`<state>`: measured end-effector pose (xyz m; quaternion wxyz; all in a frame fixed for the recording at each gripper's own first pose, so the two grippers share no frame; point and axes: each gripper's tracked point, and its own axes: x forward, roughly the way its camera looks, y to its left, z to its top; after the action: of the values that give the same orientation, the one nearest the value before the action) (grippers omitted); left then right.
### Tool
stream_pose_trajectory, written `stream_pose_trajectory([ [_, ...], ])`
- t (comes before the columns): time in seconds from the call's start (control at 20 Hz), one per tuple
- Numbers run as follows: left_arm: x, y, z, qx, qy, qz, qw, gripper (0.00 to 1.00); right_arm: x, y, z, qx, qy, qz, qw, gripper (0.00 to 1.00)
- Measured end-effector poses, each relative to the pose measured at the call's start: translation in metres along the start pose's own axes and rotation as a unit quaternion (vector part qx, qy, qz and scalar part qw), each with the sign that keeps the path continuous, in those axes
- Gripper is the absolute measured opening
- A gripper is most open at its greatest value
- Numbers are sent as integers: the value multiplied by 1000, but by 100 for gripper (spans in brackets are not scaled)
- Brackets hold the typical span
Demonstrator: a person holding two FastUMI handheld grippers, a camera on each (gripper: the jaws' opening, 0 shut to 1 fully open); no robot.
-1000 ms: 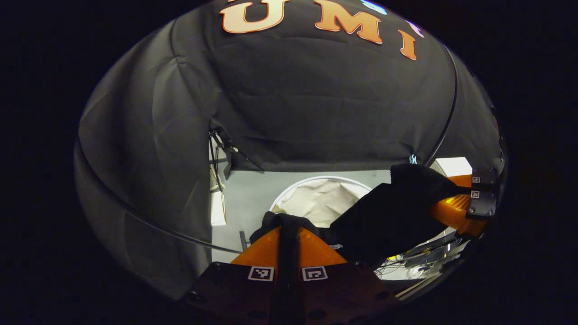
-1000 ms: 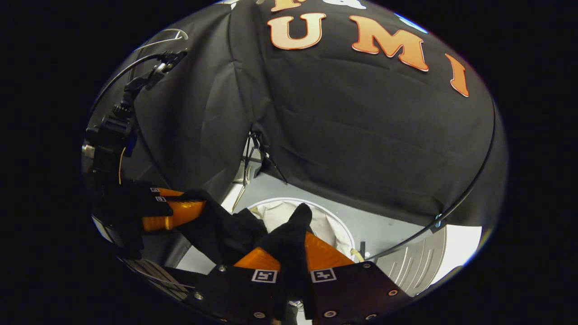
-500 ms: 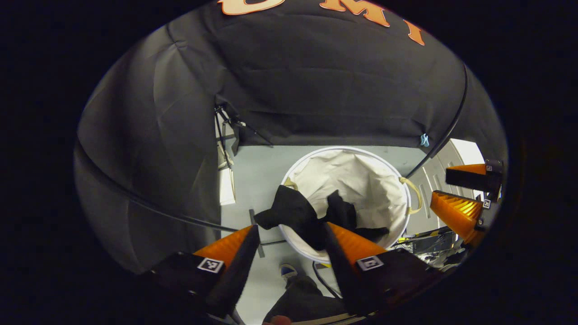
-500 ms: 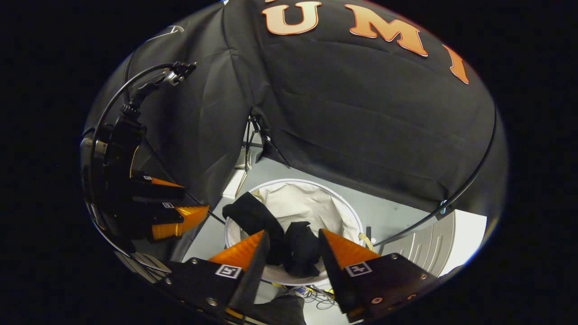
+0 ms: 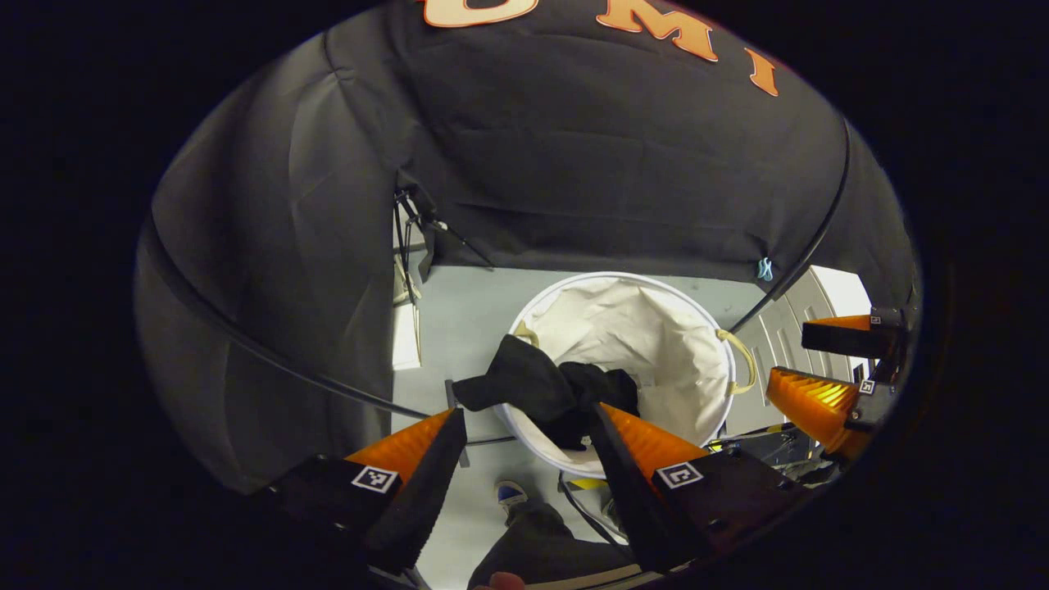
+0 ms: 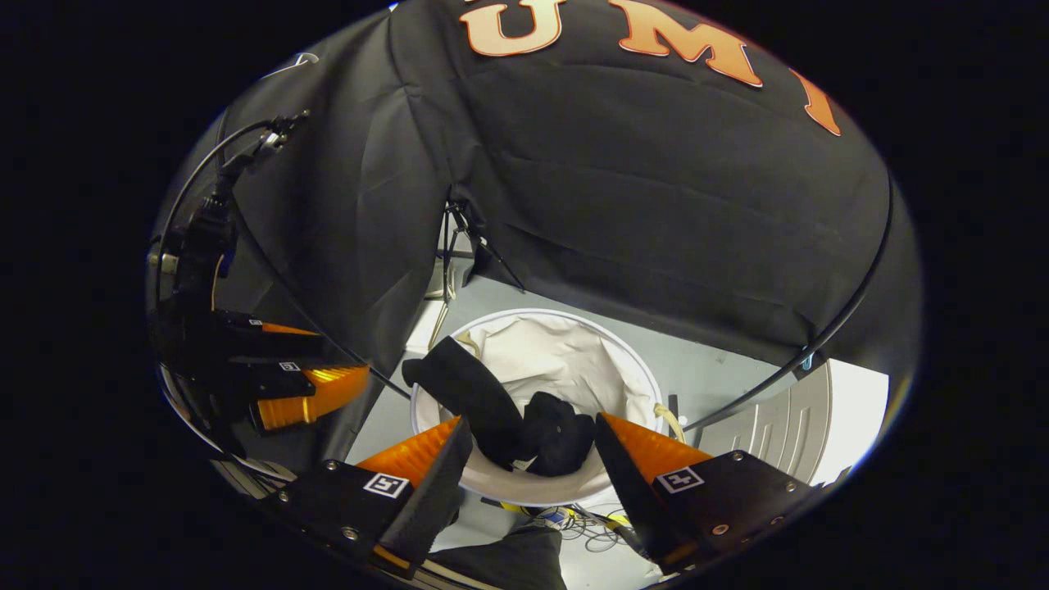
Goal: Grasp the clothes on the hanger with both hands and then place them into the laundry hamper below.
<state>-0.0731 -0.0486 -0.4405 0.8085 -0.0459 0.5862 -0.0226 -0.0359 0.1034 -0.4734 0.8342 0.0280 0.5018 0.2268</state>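
Grippers, left (image 5: 524,426) and right (image 6: 533,434), hovered above the hamper (image 5: 721,373), jaws apart and empty; black clothes (image 5: 541,389) draped over its rim.

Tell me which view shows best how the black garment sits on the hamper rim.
Left gripper view: the black garment lies in clear sight, one end draped outward over the hamper rim, the rest bunched inside. Right gripper view shows the same garment and drape, but its own fingers cover the lower edge.
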Motion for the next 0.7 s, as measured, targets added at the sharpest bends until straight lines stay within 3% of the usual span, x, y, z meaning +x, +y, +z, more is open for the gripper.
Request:
stream_pose_trajectory([
  [0.4,-46,11,36,-15,-86,15,996,99,-48,6,31,16,-63,-5,998,94],
  [0.7,-98,23,83,-23,-169,35,985,99,-83,0,68,23,-115,-12,993,94],
])
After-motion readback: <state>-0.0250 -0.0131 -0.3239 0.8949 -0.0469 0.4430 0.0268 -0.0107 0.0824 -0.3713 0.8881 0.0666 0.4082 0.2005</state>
